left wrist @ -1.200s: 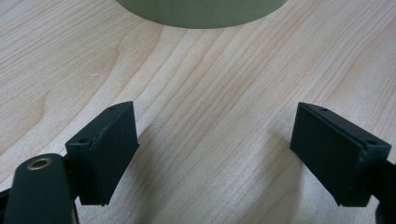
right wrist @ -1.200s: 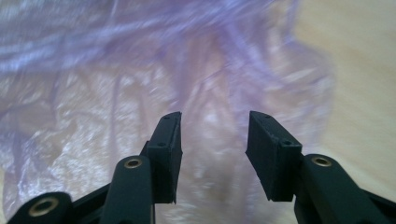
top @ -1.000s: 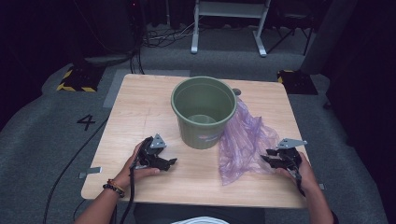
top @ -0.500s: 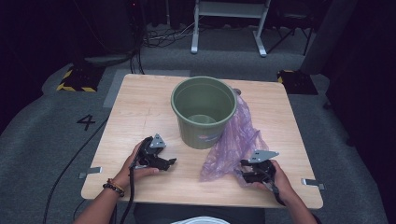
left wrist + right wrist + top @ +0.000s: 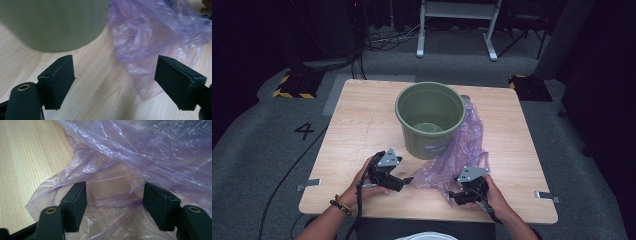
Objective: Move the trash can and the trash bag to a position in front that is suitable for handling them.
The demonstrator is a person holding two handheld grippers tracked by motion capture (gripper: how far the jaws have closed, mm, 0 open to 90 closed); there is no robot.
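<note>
A: What sits on the desk (image 5: 362, 120)?

B: A pale wooden desk carries a green bucket (image 5: 430, 119), upright and open at the top, toward the far edge and near the middle. A crumpled purple plastic bag (image 5: 459, 155) leans against the bucket's right side and spills down toward the near edge.

A: Where are the person's hands?

B: Both come in from the near edge. The left hand (image 5: 362, 182) holds the left gripper (image 5: 404, 181) near the near edge, left of the middle, pointing right toward the bag's lower tip. The right hand (image 5: 494, 195) holds the right gripper (image 5: 452, 194) at the bag's near end, right of the middle.

A: And the fingers — are they closed?

B: No. In the left gripper view the two black fingers (image 5: 58, 81) stand wide apart over bare wood, with the bucket wall (image 5: 52, 23) ahead on the left and the bag (image 5: 150, 42) ahead on the right; nothing lies between them. In the right gripper view the fingers (image 5: 75, 205) are also apart, with the bag's thin film (image 5: 120, 190) spread between and under them — whether they touch the film I cannot tell.
</note>
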